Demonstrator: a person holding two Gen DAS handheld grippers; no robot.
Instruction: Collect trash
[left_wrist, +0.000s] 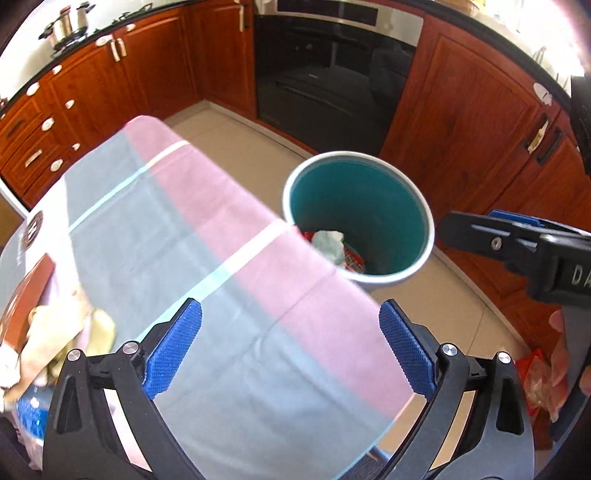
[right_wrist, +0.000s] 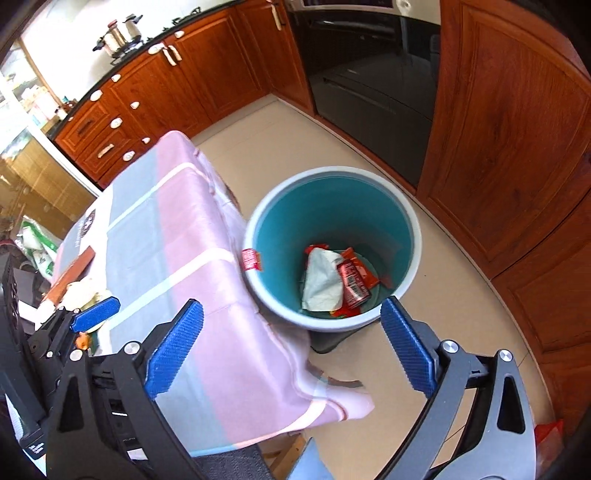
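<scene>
A white bin with a teal inside stands on the floor beside the table's corner. In it lie crumpled white paper, a red can and red wrappers. A small red scrap sits at the bin's left rim; I cannot tell whether it rests there. My right gripper hangs open and empty above the bin's near edge. My left gripper is open and empty over the tablecloth, with the bin ahead to its right. The paper shows there too.
The table wears a pink and grey cloth; a brown box and pale scraps lie at its left end. A red packet lies on the floor. Wooden cabinets and a black oven ring the floor.
</scene>
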